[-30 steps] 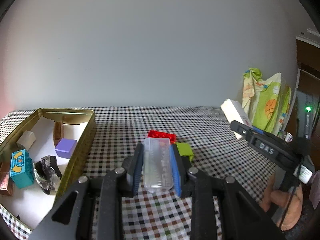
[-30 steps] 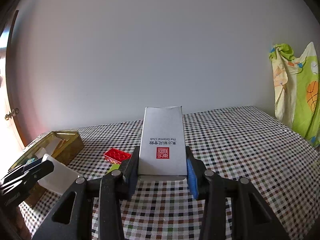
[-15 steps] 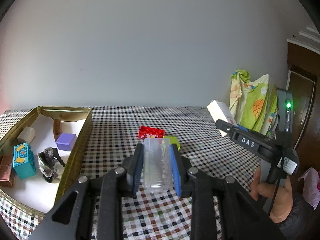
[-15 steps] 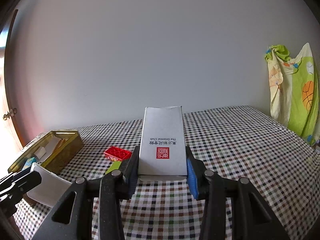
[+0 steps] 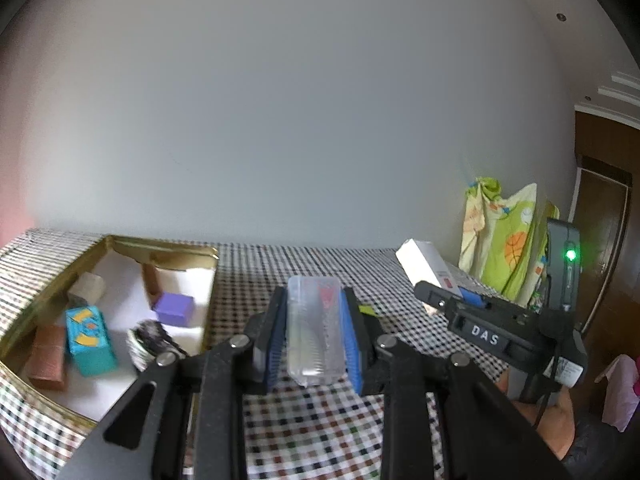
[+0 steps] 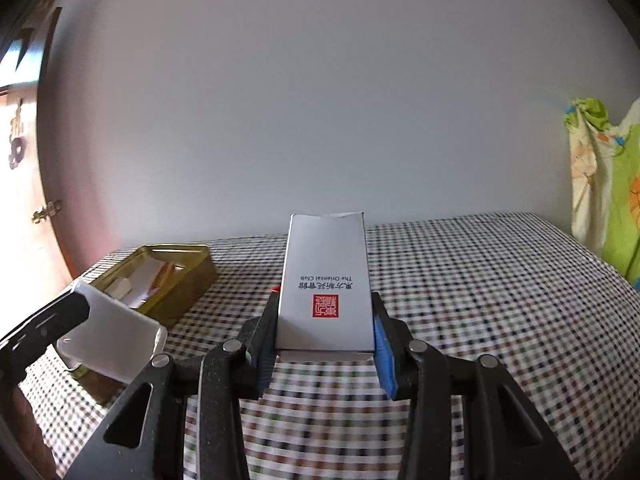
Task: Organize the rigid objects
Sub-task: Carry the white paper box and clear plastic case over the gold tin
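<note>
Left gripper [image 5: 314, 330] jaws clamped a clear plastic case [image 5: 315, 332], gold tin [image 5: 120, 246] at ten o'clock, right gripper [image 6: 325, 334] jaws gripped a white carton [image 6: 326, 284] above the checkered surface [image 6: 480, 280].

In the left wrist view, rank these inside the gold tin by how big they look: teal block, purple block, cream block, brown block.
1. teal block, clearly largest.
2. brown block and purple block look about alike; the brown one sits nearer the camera and is blurred, so I won't rank them.
3. cream block, smallest, though it sits farthest back in the gold tin.

The left claw [image 5: 314, 332] swung its clear case [image 5: 315, 330] toward the gold tin [image 5: 120, 246], covering the red brick.
</note>
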